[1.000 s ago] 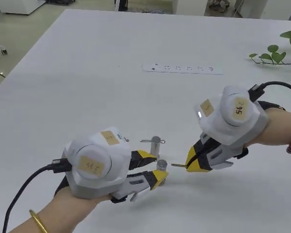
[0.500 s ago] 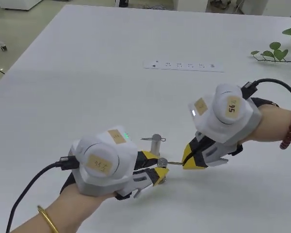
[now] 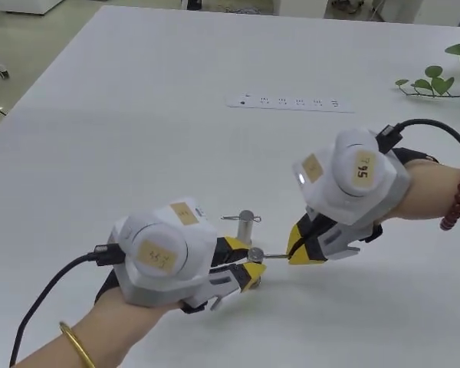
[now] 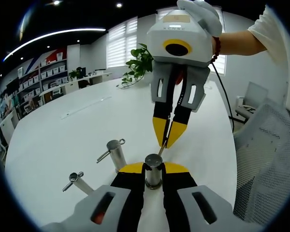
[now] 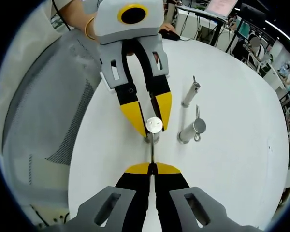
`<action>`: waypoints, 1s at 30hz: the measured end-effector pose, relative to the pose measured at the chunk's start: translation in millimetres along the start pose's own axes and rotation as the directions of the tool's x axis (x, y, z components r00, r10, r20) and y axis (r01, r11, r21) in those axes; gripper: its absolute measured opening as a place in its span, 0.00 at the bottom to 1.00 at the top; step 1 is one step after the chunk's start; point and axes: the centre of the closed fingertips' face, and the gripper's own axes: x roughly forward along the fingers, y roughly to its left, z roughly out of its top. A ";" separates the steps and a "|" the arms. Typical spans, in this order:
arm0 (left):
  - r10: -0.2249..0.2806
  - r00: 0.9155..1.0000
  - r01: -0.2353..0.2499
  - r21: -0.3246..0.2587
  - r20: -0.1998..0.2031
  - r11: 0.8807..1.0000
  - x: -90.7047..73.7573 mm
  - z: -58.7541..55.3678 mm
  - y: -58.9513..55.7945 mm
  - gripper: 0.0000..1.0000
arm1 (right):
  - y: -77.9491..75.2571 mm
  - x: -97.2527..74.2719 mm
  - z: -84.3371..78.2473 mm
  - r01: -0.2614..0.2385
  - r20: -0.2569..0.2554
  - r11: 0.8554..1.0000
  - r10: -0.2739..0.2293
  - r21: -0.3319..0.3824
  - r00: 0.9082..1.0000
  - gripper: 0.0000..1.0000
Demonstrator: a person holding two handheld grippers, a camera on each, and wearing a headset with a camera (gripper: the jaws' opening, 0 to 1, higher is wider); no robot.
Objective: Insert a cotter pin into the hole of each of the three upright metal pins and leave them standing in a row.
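Note:
My left gripper (image 4: 153, 167) is shut on an upright metal pin (image 4: 153, 176), which it holds standing on the white table (image 3: 161, 115). My right gripper (image 5: 152, 168) is shut on a thin cotter pin (image 5: 152, 152) and points it at that pin (image 5: 154, 126); the tip touches the pin's side just below the head. In the head view the cotter pin (image 3: 275, 256) spans the gap between the right gripper (image 3: 296, 251) and the left gripper (image 3: 249, 262). Two more metal pins (image 4: 117, 152) (image 4: 80, 183) stand beside it, each with a cotter pin through it.
A white power strip (image 3: 290, 102) lies further back on the table. Green plant leaves (image 3: 437, 83) reach in at the far right edge. Cables trail from both grippers. A mesh chair (image 4: 266, 159) stands beside the table.
My right gripper has carried the cotter pin left, closing the gap until its tip meets the pin held by my left gripper. The left gripper has stayed nearly still.

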 end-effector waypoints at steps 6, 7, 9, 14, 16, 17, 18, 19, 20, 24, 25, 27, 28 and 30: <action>-0.001 1.000 0.001 -0.004 0.000 1.000 0.3 -0.1 -0.1 0.11 | -2.1 0.3 1.3 0.003 -0.005 1.000 -0.003 -0.009 1.000 0.03; -0.001 1.000 0.001 -0.004 0.000 1.000 0.3 -0.1 -0.1 0.11 | -2.4 0.3 1.7 0.004 -0.005 1.000 -0.004 -0.009 1.000 0.03; -0.001 1.000 0.001 -0.004 0.000 1.000 0.3 -0.3 -0.1 0.11 | -3.0 0.7 2.7 0.004 -0.006 1.000 -0.004 -0.016 1.000 0.03; -0.001 1.000 0.001 -0.005 0.000 1.000 0.4 -0.3 0.2 0.11 | -2.8 0.5 3.6 0.003 -0.023 0.999 -0.004 -0.033 1.000 0.03; -0.001 1.000 0.001 -0.006 0.000 1.000 0.4 -0.5 0.2 0.11 | -2.1 0.3 4.0 0.001 -0.024 1.000 -0.001 -0.022 1.000 0.03; -0.001 1.000 0.001 -0.007 0.001 1.000 0.4 -0.7 0.2 0.11 | -1.7 0.2 4.0 0.000 -0.025 1.000 -0.001 -0.015 1.000 0.03; 0.000 1.000 0.000 -0.008 0.001 1.000 0.5 -0.7 0.3 0.11 | -1.1 0.1 4.3 -0.001 -0.027 1.000 0.001 -0.002 1.000 0.03; 0.001 1.000 -0.001 -0.009 0.001 1.000 0.5 -0.8 0.3 0.11 | -0.4 -0.3 5.2 -0.003 -0.027 1.000 0.003 0.012 1.000 0.03; 0.001 1.000 -0.001 -0.008 0.002 1.000 0.5 -0.7 0.2 0.11 | -0.3 -0.8 5.4 0.000 -0.029 1.000 0.001 0.009 1.000 0.03; 0.001 1.000 -0.001 -0.011 0.002 1.000 0.5 -0.7 0.2 0.11 | -0.6 -1.8 9.1 0.006 -0.029 1.000 -0.005 0.007 1.000 0.04; 0.001 1.000 -0.001 -0.011 0.002 1.000 0.5 -0.7 0.1 0.11 | -1.0 -1.8 11.2 0.007 -0.024 1.000 -0.006 0.008 1.000 0.04; 0.001 1.000 -0.001 -0.012 0.003 1.000 0.8 -0.7 0.0 0.11 | -1.4 -1.3 16.6 0.007 -0.009 1.000 -0.007 0.007 1.000 0.04; 0.001 1.000 -0.001 -0.014 0.003 1.000 0.9 -0.7 0.0 0.11 | -1.3 -1.0 17.2 0.007 -0.010 1.000 -0.007 0.010 1.000 0.04; 0.000 1.000 0.000 -0.017 0.004 1.000 1.0 -0.6 -0.3 0.11 | -1.0 0.4 20.2 0.008 -0.004 1.000 -0.008 0.011 1.000 0.04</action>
